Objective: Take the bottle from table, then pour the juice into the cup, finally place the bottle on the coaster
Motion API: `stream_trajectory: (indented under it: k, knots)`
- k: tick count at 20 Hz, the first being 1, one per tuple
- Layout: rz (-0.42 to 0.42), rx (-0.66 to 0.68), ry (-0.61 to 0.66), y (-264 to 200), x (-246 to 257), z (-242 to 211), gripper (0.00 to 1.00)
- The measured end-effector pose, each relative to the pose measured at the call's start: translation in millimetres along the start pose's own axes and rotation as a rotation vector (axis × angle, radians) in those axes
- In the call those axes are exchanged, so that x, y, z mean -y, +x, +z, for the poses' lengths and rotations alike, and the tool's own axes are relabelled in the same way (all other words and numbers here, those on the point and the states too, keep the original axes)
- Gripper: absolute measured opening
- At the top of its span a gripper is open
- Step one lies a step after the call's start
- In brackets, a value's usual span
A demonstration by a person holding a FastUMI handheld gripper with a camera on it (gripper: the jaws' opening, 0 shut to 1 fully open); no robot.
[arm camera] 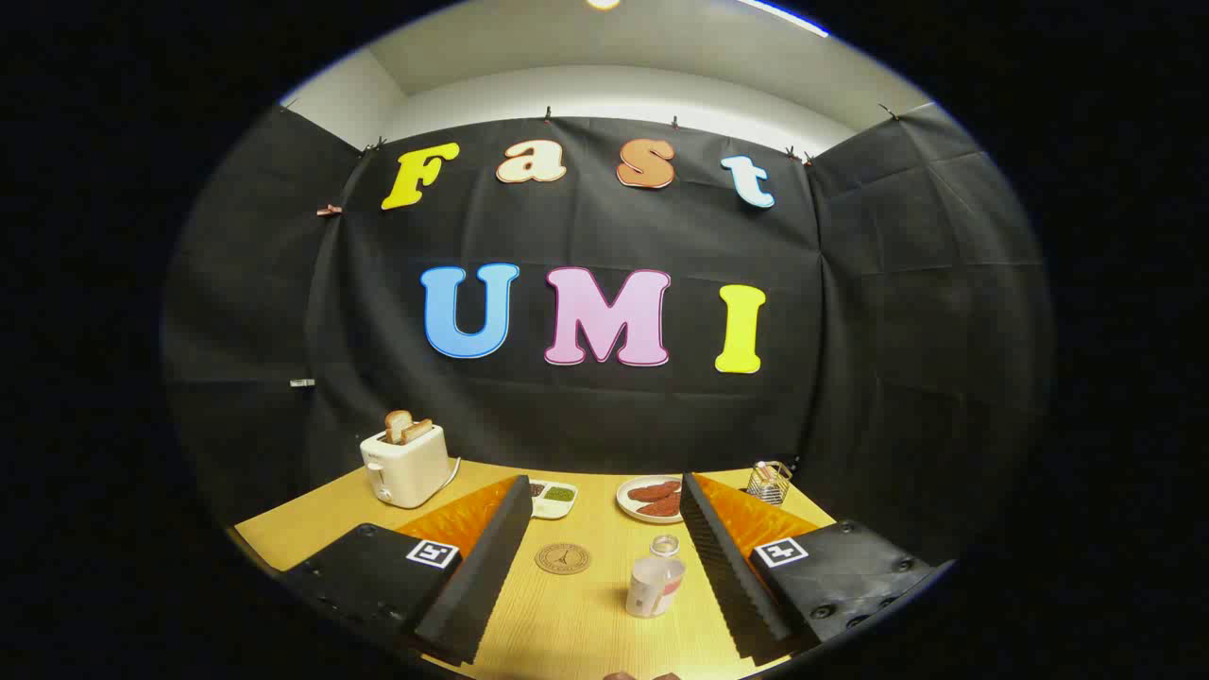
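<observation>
A translucent plastic cup (654, 586) with a red and white label stands on the wooden table (586, 623), between my two fingers and nearer the right one. Just beyond it stands a small clear bottle (665, 546) seen from above, its round top showing. A round brown coaster (562, 558) lies flat to the left of them, ahead of my left finger. My gripper (604, 604) is open wide, hovering above the table, with nothing held between its fingers.
A white toaster (406, 465) with two bread slices stands at the back left. A small white dish (553, 497) with green and dark fillings and a plate (650, 499) of brown food sit at the back. A wire holder (770, 482) stands at the back right.
</observation>
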State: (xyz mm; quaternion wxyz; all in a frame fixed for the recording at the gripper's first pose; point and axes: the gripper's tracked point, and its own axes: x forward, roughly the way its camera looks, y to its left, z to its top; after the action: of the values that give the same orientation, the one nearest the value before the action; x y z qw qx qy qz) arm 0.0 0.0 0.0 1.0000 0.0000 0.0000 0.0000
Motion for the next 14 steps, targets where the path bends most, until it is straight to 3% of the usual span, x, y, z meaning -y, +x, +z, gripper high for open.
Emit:
stream_trajectory:
  k: [14]
  knots:
    - [-0.06, -0.05, -0.03, 19.3, 28.9, -26.6, 0.97]
